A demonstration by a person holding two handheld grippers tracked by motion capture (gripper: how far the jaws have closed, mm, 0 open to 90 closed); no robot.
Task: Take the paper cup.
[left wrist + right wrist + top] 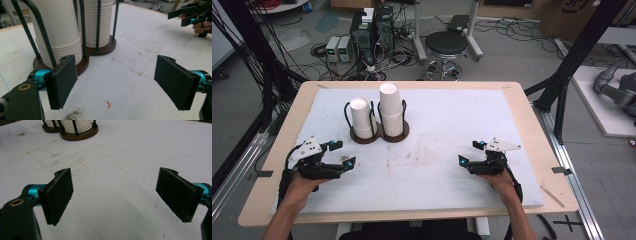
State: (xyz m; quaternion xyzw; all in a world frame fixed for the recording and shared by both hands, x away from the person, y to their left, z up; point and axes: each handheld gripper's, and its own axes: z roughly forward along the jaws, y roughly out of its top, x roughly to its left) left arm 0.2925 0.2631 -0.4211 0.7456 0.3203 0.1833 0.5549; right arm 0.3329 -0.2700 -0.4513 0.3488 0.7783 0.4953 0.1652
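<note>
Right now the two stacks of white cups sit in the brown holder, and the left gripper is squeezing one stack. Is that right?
Not quite. The left gripper squeezes nothing: in the left gripper view its jaws stand open above the white mat, short of the holder. Both cup stacks do sit in that brown holder, as the high view shows.

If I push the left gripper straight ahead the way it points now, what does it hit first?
Probably the brown cup holder with its nearer cup stack, off the left finger's line. The left gripper is open with nothing between; depth is uncertain.
</note>
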